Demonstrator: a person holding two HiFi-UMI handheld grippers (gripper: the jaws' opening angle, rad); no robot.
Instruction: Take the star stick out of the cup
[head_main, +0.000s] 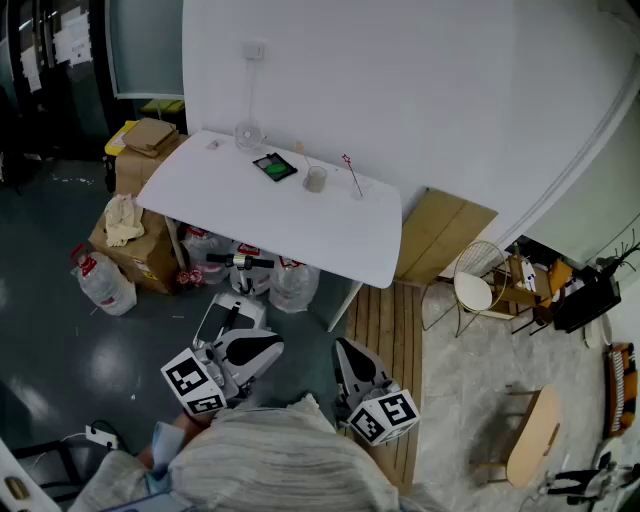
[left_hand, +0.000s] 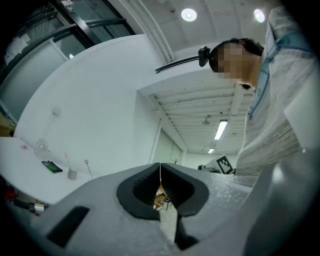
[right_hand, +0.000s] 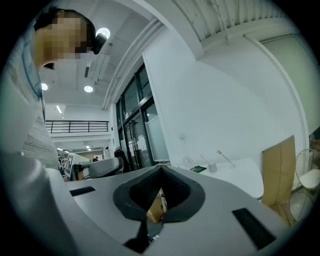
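1. Left gripper (left_hand: 160, 170): the dark ribbed pads (left_hand: 137, 192) meet along a closed seam, tips together. Nothing is held between them.
2. Right gripper (right_hand: 161, 169): its pads (right_hand: 142, 189) are likewise pressed tip to tip, with no object in the grip.
3. Both grippers are held close to the person's body, well short of the near edge of the white table (head_main: 300, 225), and both face towards it. Their marker cubes (head_main: 195, 385) sit nearest the person.
4. Star stick (head_main: 351, 175): it stands tilted on the far part of the table, star end uppermost, well apart from both grippers. Its foot is too small to tell what it rests in.
5. Cup (head_main: 315, 179): grey, upright on the table, just left of the star stick's foot. A thin pink stick (left_hand: 65, 158) rises at the cup.
6. A green-screened device (head_main: 274, 166) lies flat on the table left of the cup. A small round fan (head_main: 248, 134) stands at the table's far edge.
7. Water bottles (head_main: 294, 285) stand under the table.
8. Cardboard boxes (head_main: 140, 255) are stacked against the table's left end.
9. A wooden board (head_main: 440, 235) leans at the table's right end.
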